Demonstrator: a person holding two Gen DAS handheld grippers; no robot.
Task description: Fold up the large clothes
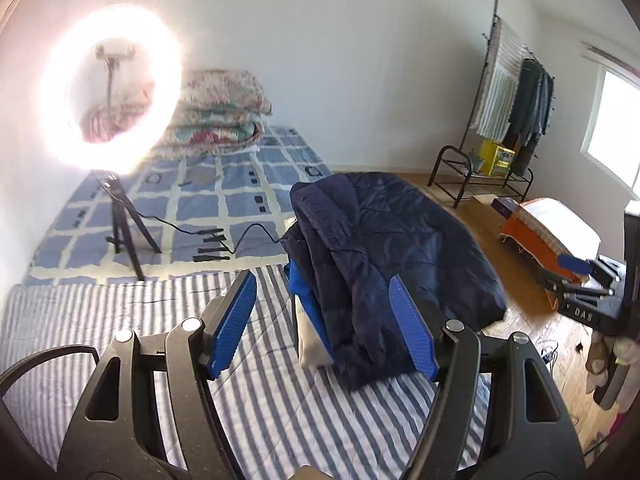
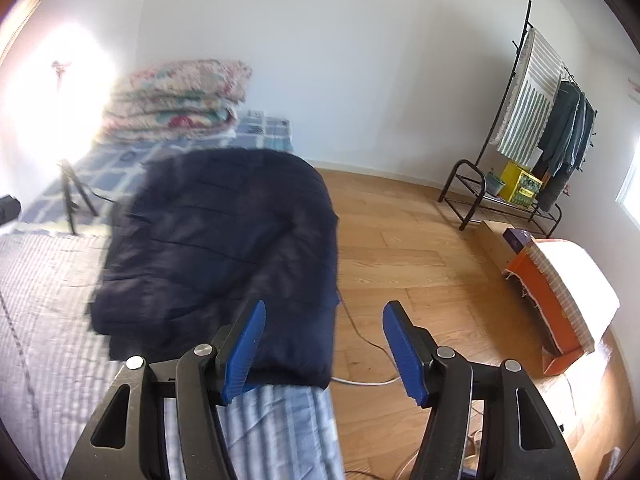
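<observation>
A navy quilted jacket (image 1: 384, 240) lies folded in a bulky heap on the striped bed sheet (image 1: 120, 312), at the bed's right edge. Blue lining (image 1: 306, 296) shows along its left side. My left gripper (image 1: 323, 280) hangs above and short of it, open, with nothing pressed between the blue pads (image 1: 236, 320). In the right wrist view the same jacket (image 2: 220, 240) looks blurred. My right gripper (image 2: 325, 306) is open over the jacket's near right corner and the floor, holding nothing. At the far right of the left wrist view, one blue pad of the right gripper (image 1: 576, 264) shows.
A lit ring light (image 1: 112, 92) on a tripod stands on the blue checked sheet (image 1: 200, 208), with its cable trailing toward the jacket. Folded floral quilts (image 1: 220, 108) sit by the wall. Across the wooden floor (image 2: 400, 240) are a clothes rack (image 2: 552, 120) and an orange box (image 2: 560, 300).
</observation>
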